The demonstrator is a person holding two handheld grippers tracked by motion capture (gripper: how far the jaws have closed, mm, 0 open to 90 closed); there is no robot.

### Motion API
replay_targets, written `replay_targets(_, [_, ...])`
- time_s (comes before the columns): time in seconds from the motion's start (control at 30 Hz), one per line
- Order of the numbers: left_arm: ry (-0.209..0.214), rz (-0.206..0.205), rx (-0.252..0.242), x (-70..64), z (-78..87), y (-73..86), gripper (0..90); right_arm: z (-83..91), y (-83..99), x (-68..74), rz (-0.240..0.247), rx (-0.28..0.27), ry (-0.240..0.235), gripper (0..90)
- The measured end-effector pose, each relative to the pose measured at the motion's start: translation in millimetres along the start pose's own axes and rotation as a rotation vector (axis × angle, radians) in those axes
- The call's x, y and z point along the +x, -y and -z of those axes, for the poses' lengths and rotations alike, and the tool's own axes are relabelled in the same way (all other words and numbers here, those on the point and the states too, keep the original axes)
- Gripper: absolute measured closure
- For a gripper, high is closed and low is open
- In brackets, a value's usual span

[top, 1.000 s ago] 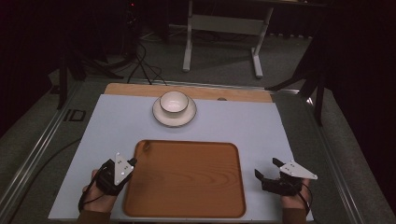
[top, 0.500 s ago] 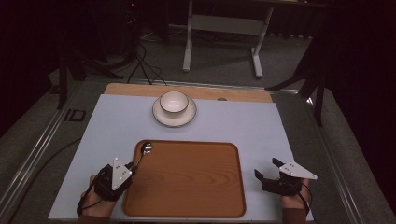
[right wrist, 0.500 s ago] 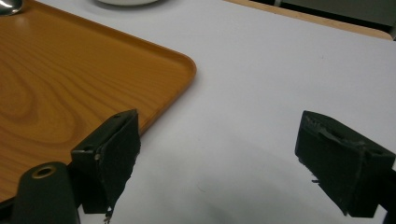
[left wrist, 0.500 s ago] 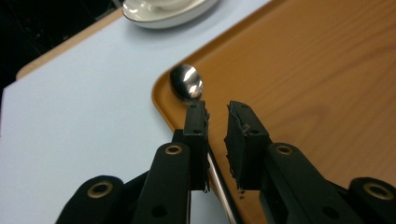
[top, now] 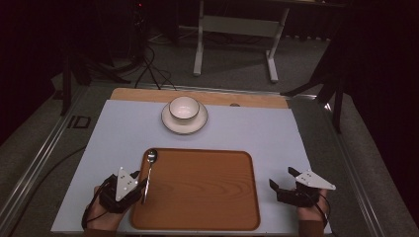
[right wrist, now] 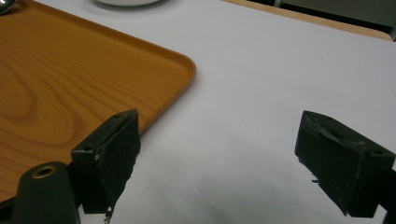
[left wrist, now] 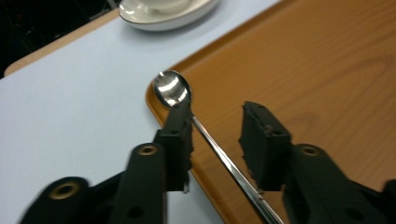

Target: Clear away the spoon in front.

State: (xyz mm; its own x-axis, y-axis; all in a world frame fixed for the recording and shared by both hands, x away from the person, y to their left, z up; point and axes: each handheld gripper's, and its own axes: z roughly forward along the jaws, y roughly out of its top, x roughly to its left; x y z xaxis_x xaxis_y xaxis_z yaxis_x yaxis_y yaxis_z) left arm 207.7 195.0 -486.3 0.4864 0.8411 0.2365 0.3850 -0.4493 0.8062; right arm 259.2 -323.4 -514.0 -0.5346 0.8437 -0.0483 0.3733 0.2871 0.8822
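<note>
The left gripper (left wrist: 217, 135) stands half open astride the spoon (top: 149, 170), which lies along the tray (top: 197, 187) rim at 9 o'clock. Closing off-centre could flick it off. The right gripper (top: 285, 183) gapes wide, empty. At 12 o'clock, the bowl (top: 184, 107).

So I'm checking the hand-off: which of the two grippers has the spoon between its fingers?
The left gripper: the spoon handle runs between its fingers along the tray rim. The right gripper gapes over bare table.
</note>
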Motion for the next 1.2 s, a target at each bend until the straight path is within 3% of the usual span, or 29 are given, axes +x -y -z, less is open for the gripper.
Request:
replay_targets(0.2, [-0.001, 0.028, -0.024, 11.0, 0.3, -8.3, 48.5, 0.0, -0.1, 0.4, 0.003, -0.002, 0.0, 13.9])
replay_targets(0.33, [-0.001, 0.051, -0.01, 21.5, -6.1, -12.3, 41.5, 0.3, -0.3, 0.4, 0.005, -0.008, 0.001, 13.9])
replay_targets(0.53, [-0.024, 0.138, -0.018, 42.3, -15.7, -13.5, 31.2, 1.7, -0.5, 0.1, 0.003, -0.016, 0.005, 13.9])
replay_targets(0.6, [-0.029, 0.145, -0.021, 45.7, -16.5, -13.7, 28.1, 2.2, -0.5, 0.1, 0.003, -0.019, 0.006, 13.9])
replay_targets(0.8, [-0.061, 0.275, -0.061, 71.2, -24.5, -4.6, 25.6, 2.6, -0.8, 0.2, 0.005, -0.023, 0.006, 13.9])
replay_targets(0.93, [-0.093, 0.331, -0.058, 81.0, -27.6, 7.3, 25.1, 2.4, -0.8, 0.3, 0.011, -0.022, 0.002, 13.9])
replay_targets(1.07, [-0.124, 0.359, -0.061, 88.7, -27.6, 16.2, 25.1, 2.4, -0.7, 0.0, 0.012, -0.023, 0.003, 13.9])
replay_targets(1.2, [-0.171, 0.352, -0.056, 92.4, -29.8, 22.5, 25.1, 3.0, -0.5, -0.4, 0.01, -0.024, 0.006, 13.9])
